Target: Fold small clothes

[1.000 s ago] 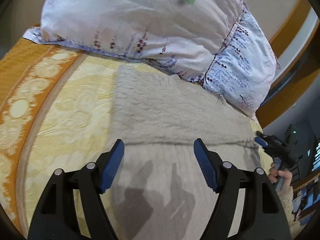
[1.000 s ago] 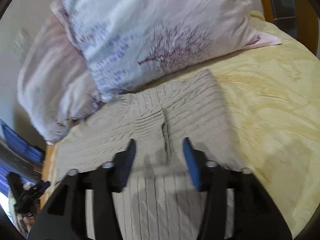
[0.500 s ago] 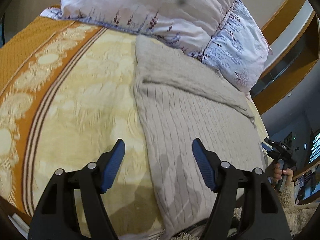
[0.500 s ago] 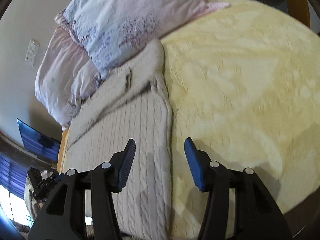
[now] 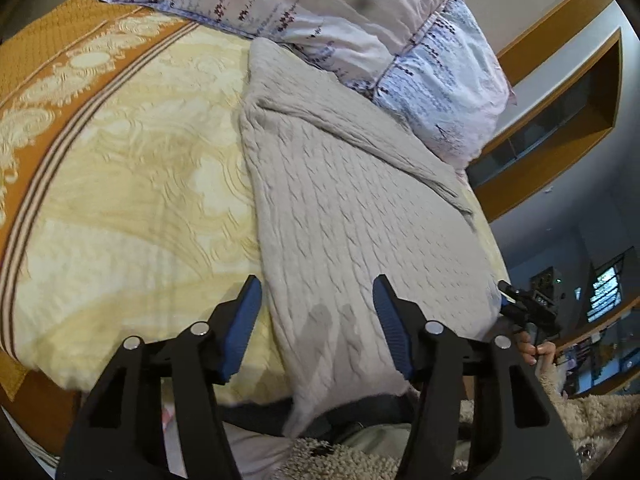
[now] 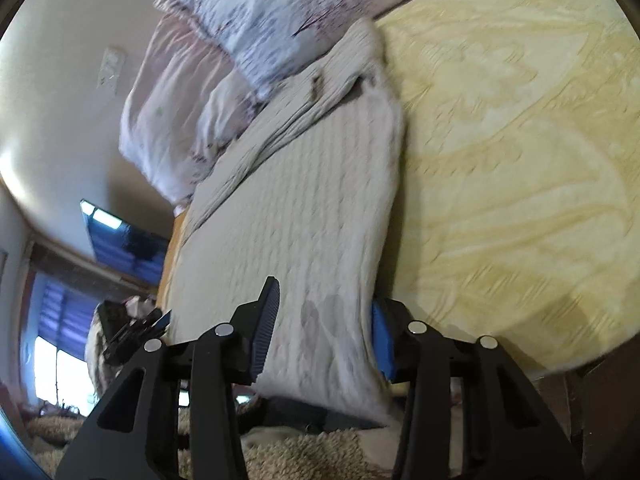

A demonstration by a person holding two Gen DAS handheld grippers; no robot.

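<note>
Sweater [image 5: 352, 216], beige cable-knit, spread lengthwise on yellow patterned bedspread [image 5: 132, 184]; far end at 12 o'clock touching floral pillows [image 5: 320, 4], near hem draped over bed edge at 6 o'clock. One layer already laid diagonally across upper part, running from 11 toward 3 o'clock in left wrist view, likely a sleeve folded in; judged as early-to-middle stage of fold. Lengthwise or hem-to-collar fold judged outstanding, final compact shape not reached. Left gripper [image 5: 318, 320] over near left corner of hem, jaws closing, knit lying between blue pads but pads not yet pressing on it. Right gripper [image 6: 324, 328] at near right edge of hem, jaws closing, cloth between them; right pad partly hidden behind fabric edge, contact looks near or begun, view blurred, so grip not confirmed. Next step judged as pinching both hem corners and carrying them toward 12 o'clock. Risk: folded-in layer slipping out on lift. Orange border of bedspread at 9 to 10 o'clock in left view. Person's hand [image 5: 534, 350] on other gripper's handle at 3 o'clock. Dark screen on wall [image 6: 124, 248] at 9 o'clock in right view. No brand, label or legible writing found anywhere.
</note>
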